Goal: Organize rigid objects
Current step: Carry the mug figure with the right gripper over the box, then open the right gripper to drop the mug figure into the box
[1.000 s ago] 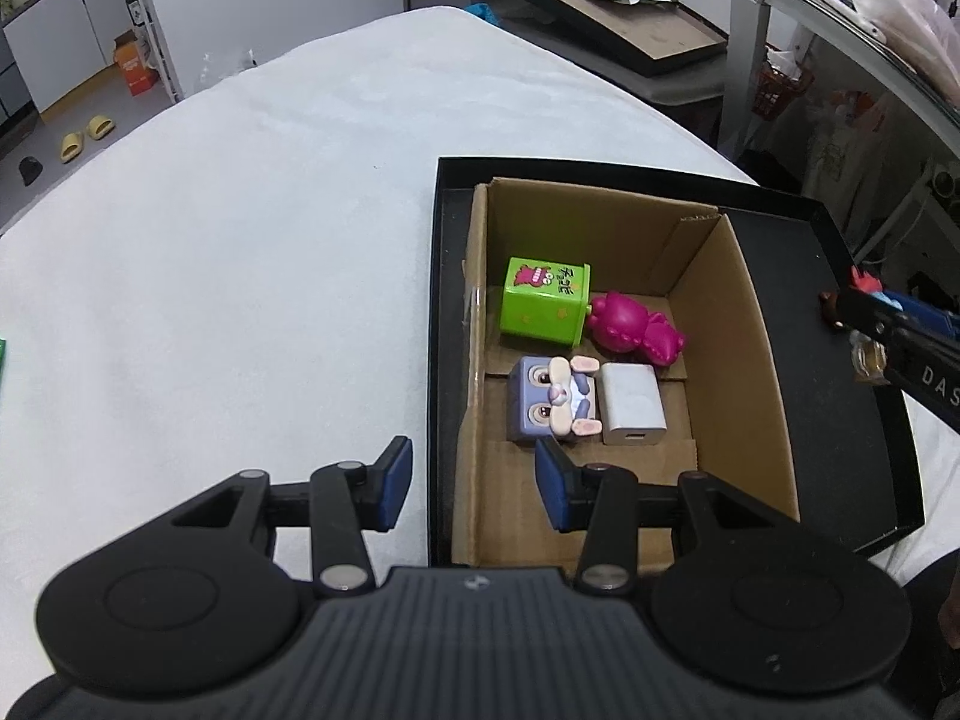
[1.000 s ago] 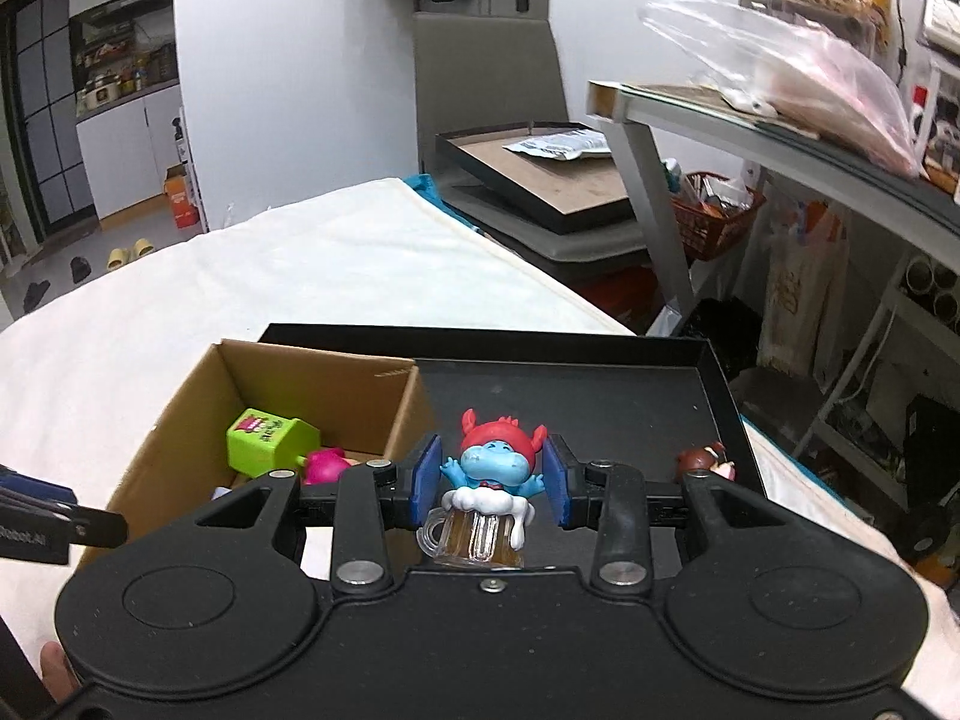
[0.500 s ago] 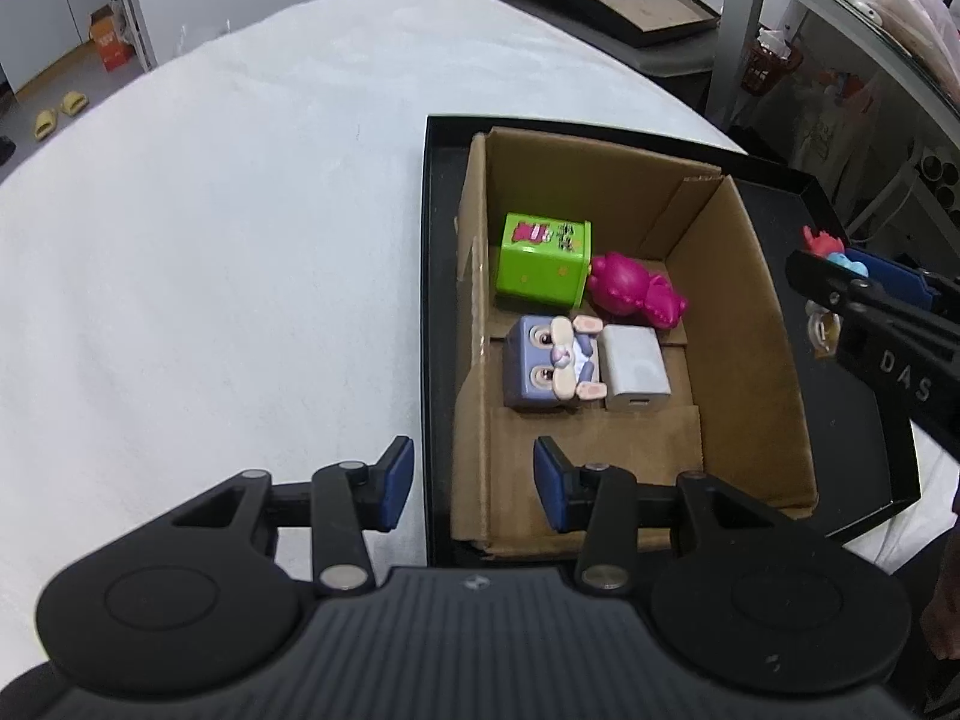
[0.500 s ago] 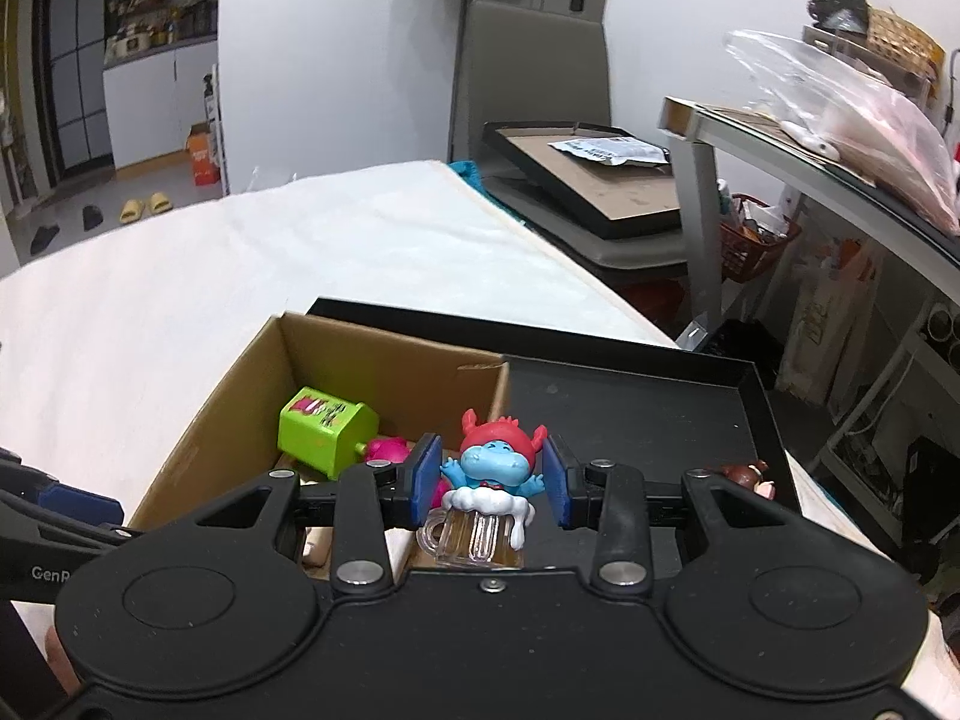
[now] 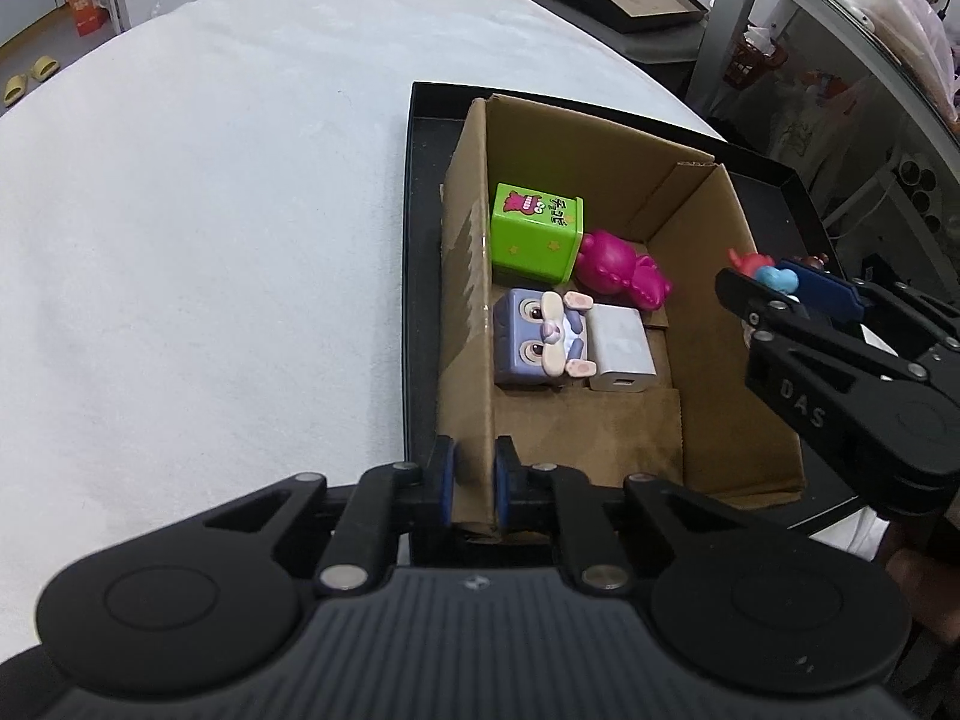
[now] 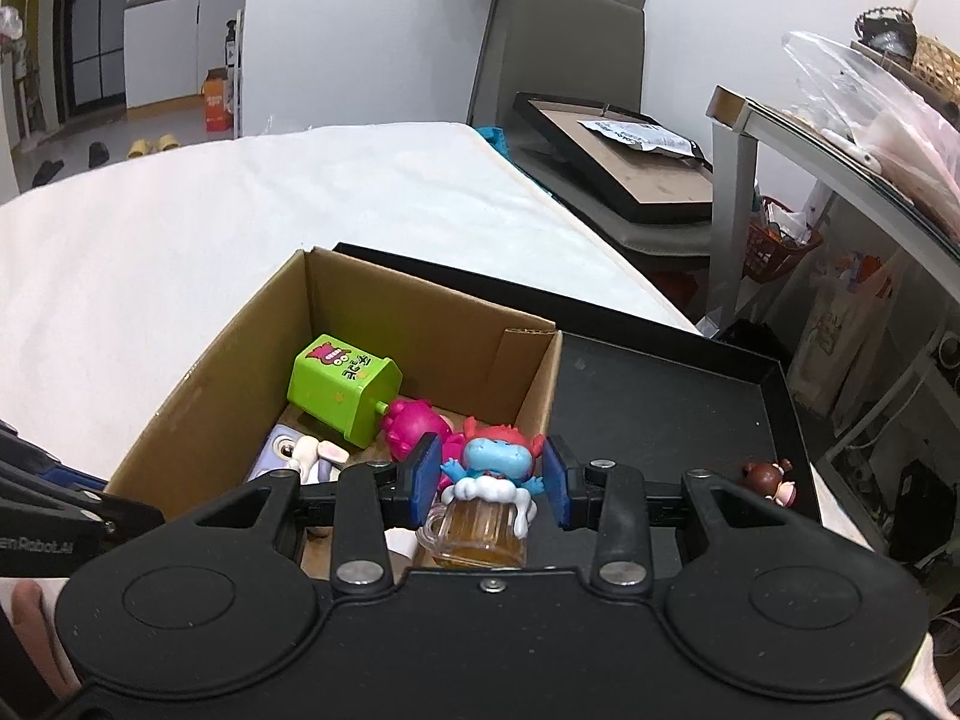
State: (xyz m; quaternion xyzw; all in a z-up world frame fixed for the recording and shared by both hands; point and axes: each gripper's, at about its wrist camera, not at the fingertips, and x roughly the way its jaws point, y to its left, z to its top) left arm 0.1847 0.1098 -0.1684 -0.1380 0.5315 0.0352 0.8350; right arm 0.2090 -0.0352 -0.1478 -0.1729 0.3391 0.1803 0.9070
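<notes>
My left gripper pinches the cardboard box wall, right gripper clamps the blue beer-mug figurine above its rim; releasing early bounces it onto the black tray.

A tray lies at the counter's right edge. A box fills the tray's left half. Inside, a cube and a figure sit toward the far wall, and a block and a charger touch, nearer.
</notes>
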